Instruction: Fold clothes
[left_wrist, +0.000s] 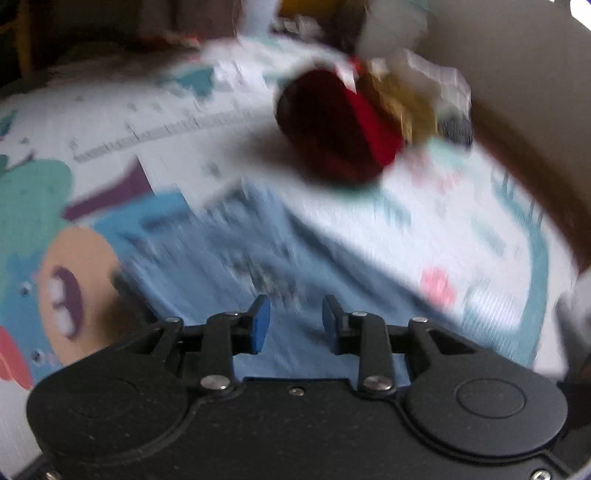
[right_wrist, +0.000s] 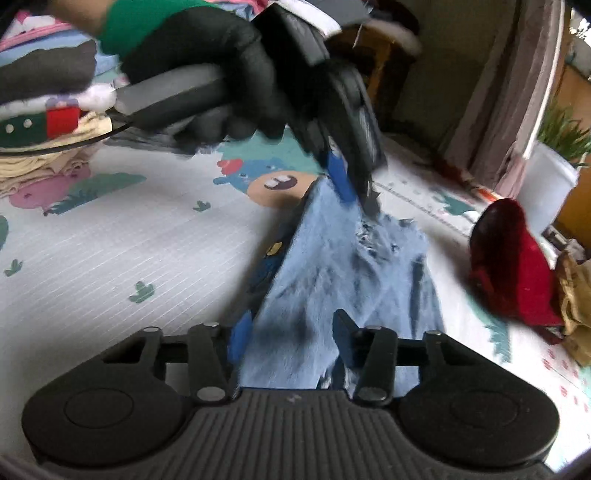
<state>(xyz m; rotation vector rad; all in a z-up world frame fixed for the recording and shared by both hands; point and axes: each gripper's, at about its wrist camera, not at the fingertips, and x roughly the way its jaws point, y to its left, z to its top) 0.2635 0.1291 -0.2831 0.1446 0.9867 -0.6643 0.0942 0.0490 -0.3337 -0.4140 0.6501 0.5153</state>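
Note:
A blue denim garment (left_wrist: 258, 258) (right_wrist: 332, 266) lies folded on the cartoon-print play mat (right_wrist: 92, 240). In the left wrist view my left gripper (left_wrist: 295, 325) hovers over it, blue pads apart and nothing between them. The right wrist view shows that same left gripper (right_wrist: 354, 192), held by a black-gloved hand (right_wrist: 207, 66), with its tip at the garment's far edge. My right gripper (right_wrist: 291, 339) is at the near end of the garment. A bunched fold fills the space between its fingers, and both pads touch it.
A dark red garment (left_wrist: 340, 125) (right_wrist: 509, 266) sits in a heap on the mat's right side, next to yellowish cloth (right_wrist: 576, 295). A stack of folded clothes (right_wrist: 44, 74) stands at the back left. A white plant pot (right_wrist: 546, 184) is beyond the mat.

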